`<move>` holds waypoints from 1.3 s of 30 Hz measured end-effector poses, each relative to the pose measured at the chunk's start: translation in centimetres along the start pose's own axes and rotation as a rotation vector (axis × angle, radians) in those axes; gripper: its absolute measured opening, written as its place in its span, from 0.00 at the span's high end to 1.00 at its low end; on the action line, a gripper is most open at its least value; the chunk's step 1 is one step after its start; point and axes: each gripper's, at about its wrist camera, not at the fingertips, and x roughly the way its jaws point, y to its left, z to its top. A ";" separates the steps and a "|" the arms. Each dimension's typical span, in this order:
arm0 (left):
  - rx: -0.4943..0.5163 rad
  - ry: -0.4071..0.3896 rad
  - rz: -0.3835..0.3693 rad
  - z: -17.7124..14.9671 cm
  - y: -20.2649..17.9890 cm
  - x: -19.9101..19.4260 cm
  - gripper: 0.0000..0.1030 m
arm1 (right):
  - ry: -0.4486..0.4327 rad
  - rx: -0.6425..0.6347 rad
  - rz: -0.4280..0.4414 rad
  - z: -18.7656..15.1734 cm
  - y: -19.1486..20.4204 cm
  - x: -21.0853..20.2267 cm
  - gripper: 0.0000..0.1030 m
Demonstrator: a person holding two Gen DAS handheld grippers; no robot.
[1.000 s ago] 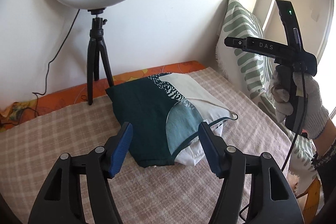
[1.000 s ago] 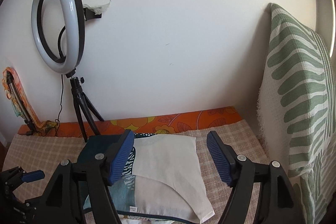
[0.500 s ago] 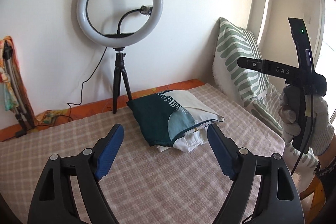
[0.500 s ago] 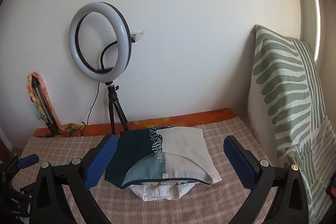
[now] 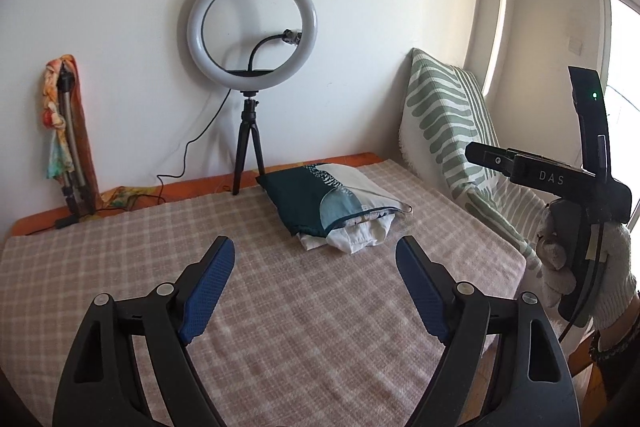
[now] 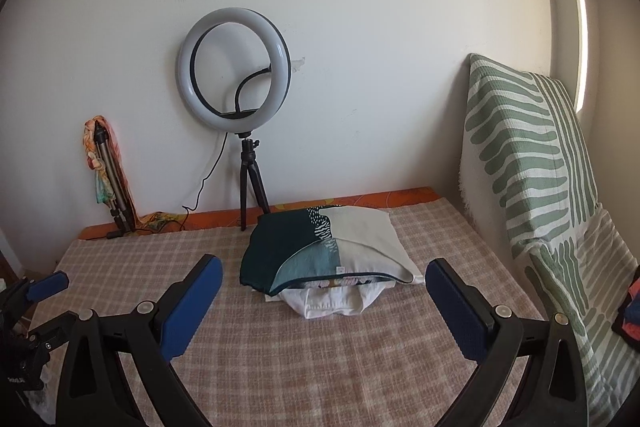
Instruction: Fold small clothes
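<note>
A pile of folded clothes (image 5: 334, 205) lies at the back of the checked table cover (image 5: 280, 307); the top piece is dark teal, light teal and cream, with white garments under it. It also shows in the right wrist view (image 6: 324, 251). My left gripper (image 5: 316, 287) is open and empty, well in front of the pile. My right gripper (image 6: 320, 305) is open and empty, in front of the pile. The right gripper's body, held in a gloved hand (image 5: 576, 267), shows at the right of the left wrist view.
A ring light on a black tripod (image 5: 250, 147) stands behind the pile by the wall, also in the right wrist view (image 6: 250, 179). A folded tripod wrapped in cloth (image 5: 66, 143) leans at the back left. A green striped cushion (image 6: 532, 163) lines the right side.
Both grippers have pulled back and away from the pile and opened wider. The pile stays on the table, now farther off in both views.
</note>
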 end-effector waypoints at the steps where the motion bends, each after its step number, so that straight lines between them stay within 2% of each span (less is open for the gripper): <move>1: 0.000 -0.003 0.002 -0.3 0.0 -0.4 0.19 | -0.001 0.005 -0.001 -0.5 0.2 -0.4 0.00; 10: 0.049 -0.034 0.043 -1.9 -0.2 -3.4 0.19 | -0.028 -0.025 -0.054 -3.4 1.9 -3.3 0.00; 15: 0.070 -0.058 0.064 -2.3 -0.2 -4.0 0.07 | -0.031 -0.017 -0.055 -4.7 2.6 -4.1 0.00; 18: 0.062 -0.068 0.080 -2.4 0.1 -4.3 0.01 | -0.058 -0.026 -0.096 -5.3 3.0 -4.6 0.00; 39: 0.017 -0.030 0.103 -3.1 0.6 -3.8 0.01 | -0.077 0.018 -0.112 -6.5 3.2 -5.1 0.00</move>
